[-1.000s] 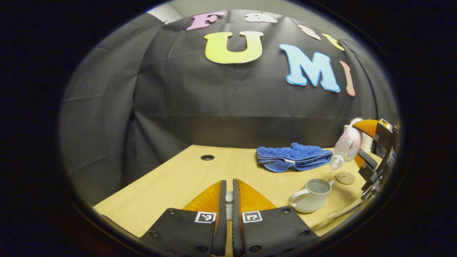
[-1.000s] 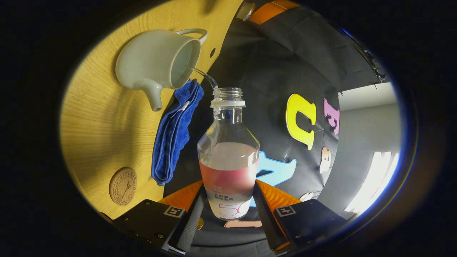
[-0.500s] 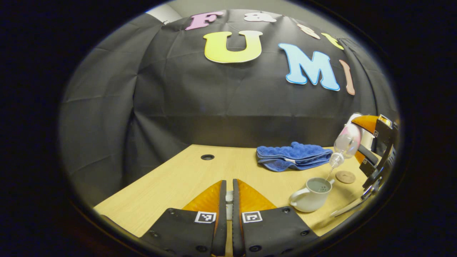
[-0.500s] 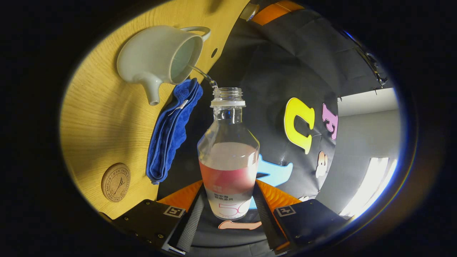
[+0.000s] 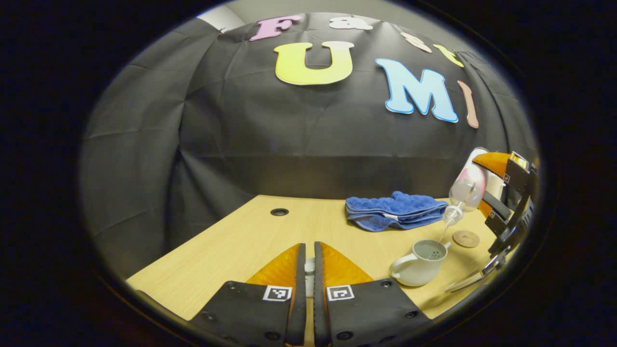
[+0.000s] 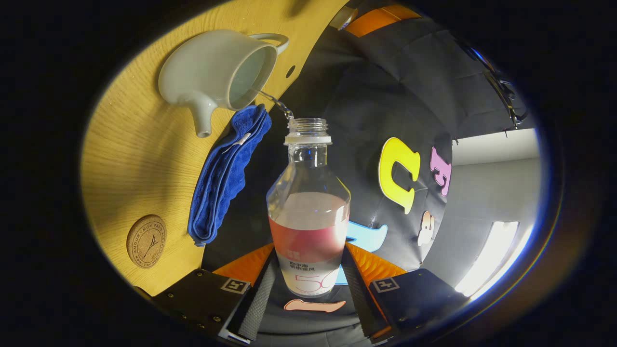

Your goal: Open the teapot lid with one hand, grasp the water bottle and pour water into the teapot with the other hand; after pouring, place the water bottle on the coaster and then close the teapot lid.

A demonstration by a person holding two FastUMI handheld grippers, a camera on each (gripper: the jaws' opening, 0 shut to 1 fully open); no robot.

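The white teapot stands lidless on the wooden table, right of my left gripper. That gripper is shut on a small white piece, the teapot lid, held low over the table. My right gripper is shut on the clear water bottle, which has a pink label and no cap. The bottle is tipped mouth-down above the teapot, and a thin stream of water runs from it into the pot's opening. The round cork coaster lies bare just beyond the teapot.
A folded blue towel lies at the back of the table, behind the teapot and next to the coaster. A round cable hole sits in the table near the cloth wall. The table's front edge runs under my left gripper.
The right gripper has lifted a little and tipped the bottle further; water keeps streaming into the teapot. The left gripper has stayed still with the lid.
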